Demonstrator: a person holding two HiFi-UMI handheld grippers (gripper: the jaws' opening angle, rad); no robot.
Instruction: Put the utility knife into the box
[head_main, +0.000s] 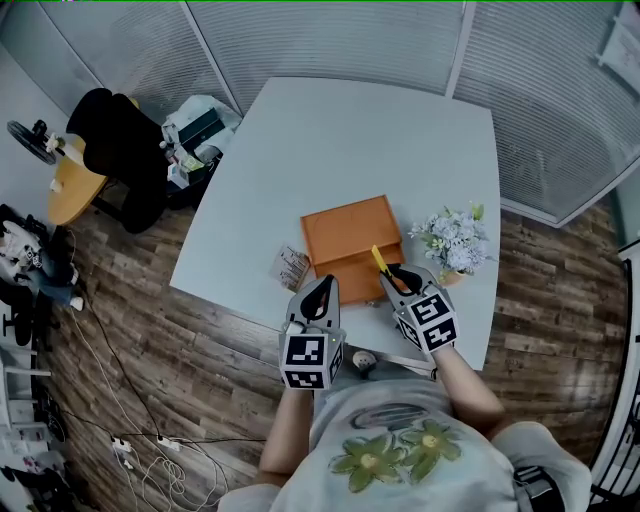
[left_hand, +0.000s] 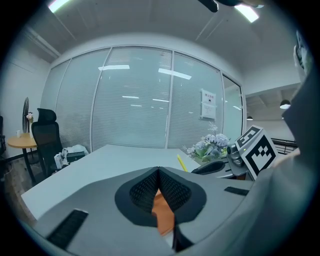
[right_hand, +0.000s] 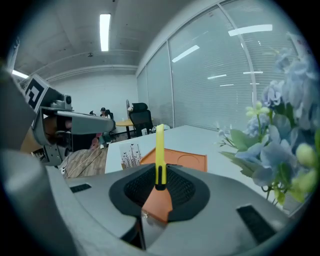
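My right tool (right_hand: 159, 175) is clamped on the slim yellow utility knife (right_hand: 159, 147), which stands up from between its pads. Just ahead of this tool and lower lies the flat orange cardboard box (right_hand: 186, 159) on the pale table (right_hand: 200, 136). My left tool (left_hand: 159, 172), at its left, has the jaws together on nothing. The knife is picked up but not yet in the box. Lowering and releasing are left, I judge. Whether the box is open, I cannot tell.

slim yellow utility knife (head_main: 379, 260), gripped at its base, stands above the flat orange box (head_main: 345, 232).
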